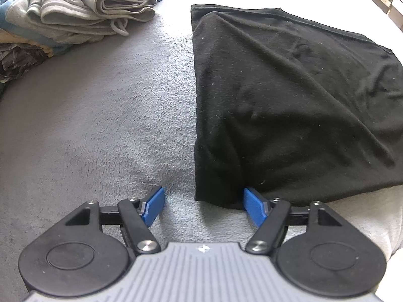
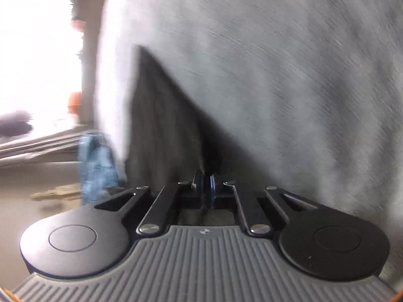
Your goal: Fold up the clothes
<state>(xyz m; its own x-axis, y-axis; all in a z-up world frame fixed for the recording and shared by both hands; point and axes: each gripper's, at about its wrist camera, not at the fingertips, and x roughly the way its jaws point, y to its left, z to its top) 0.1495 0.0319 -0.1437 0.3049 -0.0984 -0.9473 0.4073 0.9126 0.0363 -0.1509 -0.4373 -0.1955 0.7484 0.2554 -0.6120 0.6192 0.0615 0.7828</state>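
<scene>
Nearest me, the left gripper (image 1: pixel 202 205) is spread wide at the near corner of the black garment (image 1: pixel 289 105), one pad (image 1: pixel 254 206) touching its hem. I read the right gripper (image 2: pixel 206 183) as clenched on that garment (image 2: pixel 163 115), though blur limits detail. It lies partly folded on the grey blanket (image 1: pixel 100 125). Farther back, the clothes pile (image 1: pixel 75 12) awaits folding.

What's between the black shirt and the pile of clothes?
Only bare grey blanket lies between the black shirt and the pile of clothes, seen in the left wrist view.
</scene>
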